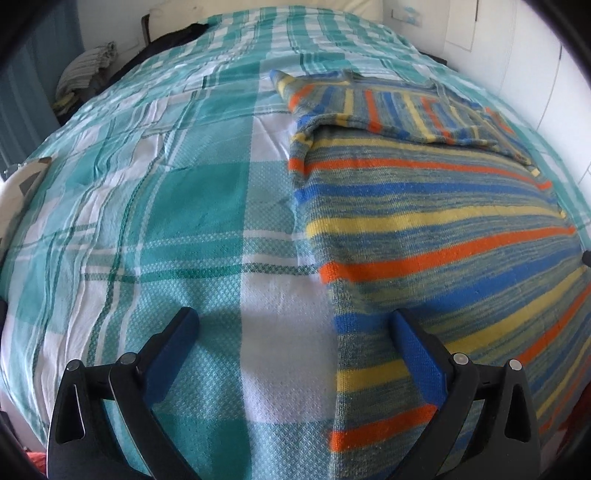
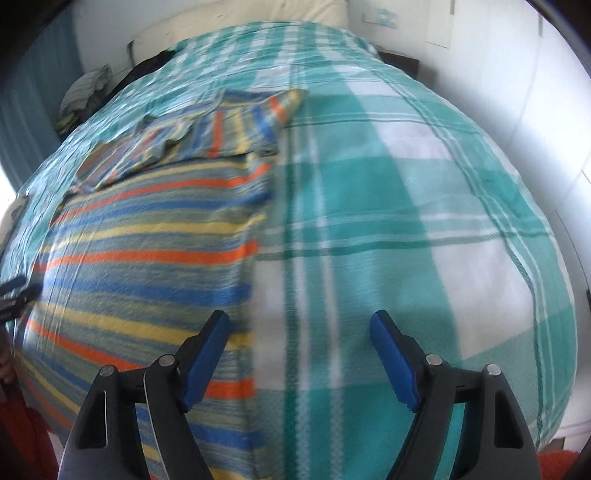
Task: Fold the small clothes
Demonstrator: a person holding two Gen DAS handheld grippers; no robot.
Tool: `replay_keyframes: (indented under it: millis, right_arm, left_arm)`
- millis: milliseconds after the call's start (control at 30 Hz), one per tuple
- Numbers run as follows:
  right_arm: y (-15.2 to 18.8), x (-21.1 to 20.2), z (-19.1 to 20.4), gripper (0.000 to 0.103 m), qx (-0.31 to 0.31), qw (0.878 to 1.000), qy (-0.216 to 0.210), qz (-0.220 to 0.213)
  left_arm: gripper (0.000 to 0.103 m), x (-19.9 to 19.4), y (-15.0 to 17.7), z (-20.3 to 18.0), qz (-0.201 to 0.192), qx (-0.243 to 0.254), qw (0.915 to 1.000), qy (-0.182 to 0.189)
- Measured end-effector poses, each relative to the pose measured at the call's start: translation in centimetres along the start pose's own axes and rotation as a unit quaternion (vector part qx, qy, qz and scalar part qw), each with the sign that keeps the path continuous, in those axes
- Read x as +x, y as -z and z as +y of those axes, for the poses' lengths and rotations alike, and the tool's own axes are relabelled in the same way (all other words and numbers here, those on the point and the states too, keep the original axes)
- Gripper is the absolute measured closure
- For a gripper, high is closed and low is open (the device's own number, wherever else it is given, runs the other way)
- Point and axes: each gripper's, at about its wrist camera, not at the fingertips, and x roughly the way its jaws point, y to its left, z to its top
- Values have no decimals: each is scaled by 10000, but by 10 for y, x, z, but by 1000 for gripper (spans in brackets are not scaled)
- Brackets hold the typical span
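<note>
Left gripper (image 1: 295,321) and right gripper (image 2: 299,325) both wide, straddling opposite edges of striped sweater (image 1: 443,229); right view alone blurred.

a teal and white checked bedspread (image 1: 192,206) covers the bed, creased on its left side. a cream pillow (image 2: 236,18) lies at the head end against the white wall (image 2: 480,74). left of the bed sits a pile of striped cloth (image 1: 83,72), beside a dark garment (image 1: 173,38).
</note>
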Motion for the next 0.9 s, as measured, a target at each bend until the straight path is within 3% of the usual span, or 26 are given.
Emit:
replay_keyframes:
  millis: [133,300,567,900]
  right_arm:
    - [-2,-8,-17,25,450,9986,-174,-221]
    - [-7,-25,-19,25,454,9968,-216,-627]
    - [-11,-29,-15,25,400,9961,-296,-725]
    - [-12,-31,-15,25,447,9952,-332,-803]
  left_arm:
    - [1,-8,-2,3,-123,-138,9998,-48]
    - [1,-21,-7,18,-522,-490,9974,-123]
    - [1,4,-4,46,-251,-1035,9932,-462]
    - [0,8,1,40,-262,-892,9938,-606]
